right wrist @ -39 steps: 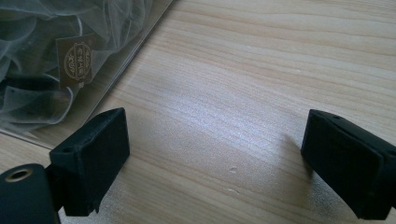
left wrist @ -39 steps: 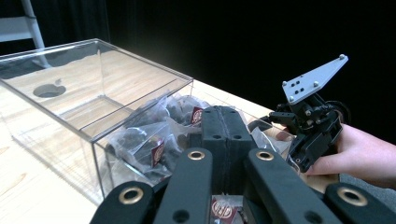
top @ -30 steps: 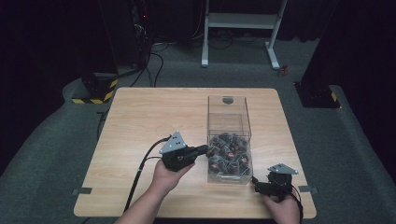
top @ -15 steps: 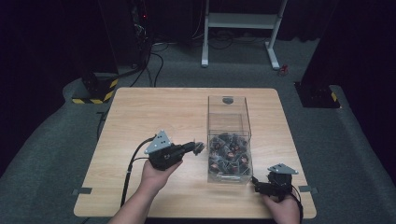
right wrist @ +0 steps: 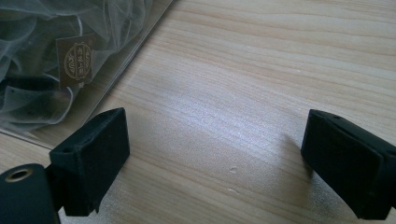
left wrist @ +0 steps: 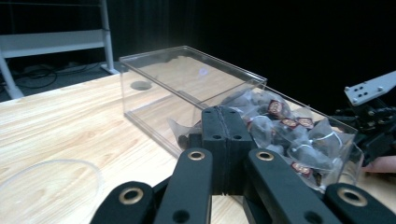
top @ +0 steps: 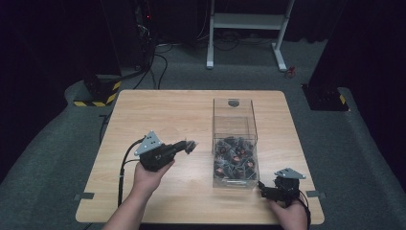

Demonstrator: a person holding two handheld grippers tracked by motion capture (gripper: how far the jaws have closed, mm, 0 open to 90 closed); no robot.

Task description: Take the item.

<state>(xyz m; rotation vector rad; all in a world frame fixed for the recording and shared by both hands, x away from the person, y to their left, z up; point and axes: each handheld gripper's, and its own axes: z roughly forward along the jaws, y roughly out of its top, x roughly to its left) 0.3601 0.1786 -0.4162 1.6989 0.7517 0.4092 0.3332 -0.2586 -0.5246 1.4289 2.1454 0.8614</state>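
Observation:
A clear plastic box [top: 234, 125] stands on the wooden table [top: 158, 110], its near half heaped with mesh tea sachets [top: 234, 157] bearing brown tags. My left gripper [top: 190, 145] hovers just left of the box, jaws pressed together on one mesh sachet [left wrist: 184, 131] that pokes out beside them; the box [left wrist: 187, 79] lies right behind. My right gripper [top: 261, 187] rests low by the box's near right corner. In the right gripper view its fingers [right wrist: 93, 154] stand wide apart over bare wood, with the sachets [right wrist: 56, 56] behind the box wall at upper left.
A faint clear round rim [left wrist: 56, 179] lies on the table at the lower left of the left gripper view. The box's far half has a round hole [top: 233, 102] in its end wall. Beyond the table are a white stand [top: 249, 21] and cables on grey floor.
My left gripper has drawn back leftward from over the box's heap, carrying a sachet, and now hangs beside the box. The right gripper has stayed put.

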